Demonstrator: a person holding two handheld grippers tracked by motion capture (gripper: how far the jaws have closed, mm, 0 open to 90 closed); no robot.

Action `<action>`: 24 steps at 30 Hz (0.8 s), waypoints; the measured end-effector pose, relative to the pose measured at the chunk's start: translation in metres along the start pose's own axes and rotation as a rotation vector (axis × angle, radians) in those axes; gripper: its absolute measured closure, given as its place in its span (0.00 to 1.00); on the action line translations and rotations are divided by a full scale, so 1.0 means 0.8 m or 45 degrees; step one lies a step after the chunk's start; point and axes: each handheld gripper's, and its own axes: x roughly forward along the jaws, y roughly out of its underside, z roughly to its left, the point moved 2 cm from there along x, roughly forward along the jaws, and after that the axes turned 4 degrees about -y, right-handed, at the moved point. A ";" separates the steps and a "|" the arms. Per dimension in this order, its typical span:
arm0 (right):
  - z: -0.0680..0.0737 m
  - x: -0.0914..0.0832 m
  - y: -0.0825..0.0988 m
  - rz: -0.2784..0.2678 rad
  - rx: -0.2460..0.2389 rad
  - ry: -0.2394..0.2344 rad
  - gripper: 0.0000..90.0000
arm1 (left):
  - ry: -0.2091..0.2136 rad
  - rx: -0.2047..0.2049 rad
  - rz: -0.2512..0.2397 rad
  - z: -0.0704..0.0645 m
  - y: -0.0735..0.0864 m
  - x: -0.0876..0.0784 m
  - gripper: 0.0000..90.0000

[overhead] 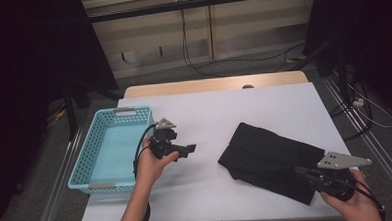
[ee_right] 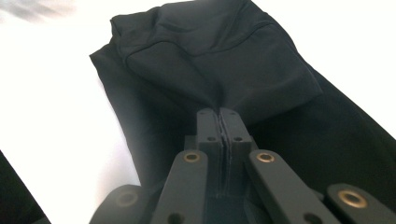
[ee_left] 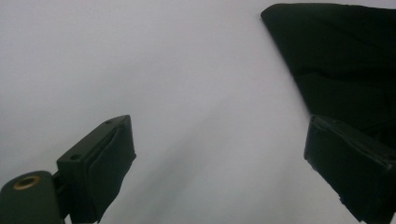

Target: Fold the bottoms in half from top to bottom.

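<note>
The black cloth (overhead: 272, 159) lies folded at the lower right of the high view, flat on the white bench (overhead: 209, 115), with the blue basket (overhead: 103, 182) standing empty at the left, well apart from it. The right tongs (overhead: 298, 172) sit at the cloth's near right end; in the right gripper view their jaws are pressed together and a ridge of fabric (ee_right: 219, 100) runs up to the tips, so they appear to pinch a thin fold. That hold looks shallow: if only the top layer is caught, a lift would likely let the lower folds sag open or slip the fabric out altogether. The left tongs (overhead: 188, 150) hover at centre left with jaws spread wide, nothing between them, short of the cloth's left edge. Should they stay there, one-sided pulling could drag the cloth across the bench and undo its fold
</note>
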 end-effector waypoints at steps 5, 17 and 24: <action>0.000 -0.001 0.001 0.001 0.002 0.000 0.98 | 0.020 0.001 0.004 0.000 0.000 0.000 0.09; 0.000 -0.009 0.009 0.013 0.004 0.008 0.98 | 0.019 -0.005 -0.005 0.001 -0.001 -0.001 0.10; -0.001 -0.012 0.010 0.004 0.011 0.011 0.98 | 0.017 0.013 0.002 0.001 -0.001 -0.001 0.09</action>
